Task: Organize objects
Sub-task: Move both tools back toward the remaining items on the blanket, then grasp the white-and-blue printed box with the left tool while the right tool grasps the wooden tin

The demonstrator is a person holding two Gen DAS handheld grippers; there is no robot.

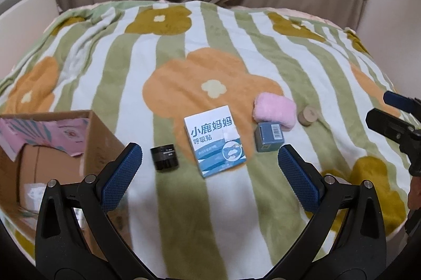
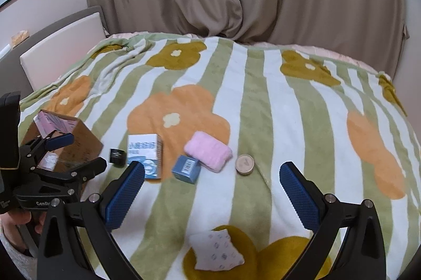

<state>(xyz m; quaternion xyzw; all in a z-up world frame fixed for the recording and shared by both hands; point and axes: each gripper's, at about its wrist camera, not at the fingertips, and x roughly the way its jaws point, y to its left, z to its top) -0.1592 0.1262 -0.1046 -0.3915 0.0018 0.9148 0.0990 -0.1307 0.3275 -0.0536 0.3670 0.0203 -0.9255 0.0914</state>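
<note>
Both the left claw (image 1: pixel 209 169) and right claw (image 2: pixel 211 188) gape empty above the bed's (image 2: pixel 263 101) near edge; the cardboard box (image 1: pixel 100 138) sits at its left edge.

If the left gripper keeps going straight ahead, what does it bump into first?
Probably the white and blue cardboard box with printed characters: it lies almost centred ahead of the open left gripper, between its jaws. The small black jar sits just left of that line.

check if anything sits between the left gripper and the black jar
Nothing visible does. The left gripper is open above bare blanket, and the black jar stands just ahead beside its left finger, clear of the cardboard box.
</note>
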